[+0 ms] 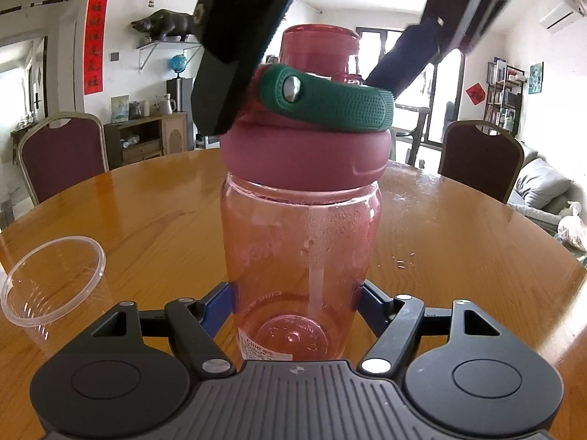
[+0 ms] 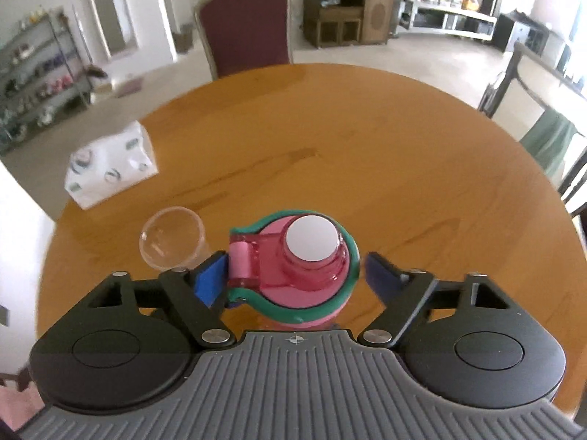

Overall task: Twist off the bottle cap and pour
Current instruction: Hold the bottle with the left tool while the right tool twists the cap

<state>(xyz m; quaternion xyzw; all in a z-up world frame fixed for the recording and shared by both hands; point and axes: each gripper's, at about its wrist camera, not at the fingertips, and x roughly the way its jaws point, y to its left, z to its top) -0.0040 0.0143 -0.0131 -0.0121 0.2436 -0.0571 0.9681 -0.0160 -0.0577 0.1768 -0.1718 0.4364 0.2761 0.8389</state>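
Observation:
A translucent pink bottle [image 1: 301, 242] stands upright on the round wooden table [image 1: 146, 198]. It has a pink screw cap [image 1: 308, 154] with a green carry strap [image 1: 330, 102]. My left gripper [image 1: 295, 304] is shut on the lower body of the bottle, a blue pad on each side. Seen from above, the cap [image 2: 308, 253] sits between the fingers of my right gripper [image 2: 293, 275]. That gripper is open: its left pad [image 2: 209, 278] touches the cap's hinge, and the right pad [image 2: 379, 271] stands just clear of the strap. A clear plastic cup [image 2: 170, 238] stands empty to the left of the bottle.
A white tissue box [image 2: 110, 168] lies at the table's far left edge. A few water drops [image 1: 401, 262] sit on the wood to the right of the bottle. Maroon chairs [image 1: 62, 154] stand around the table.

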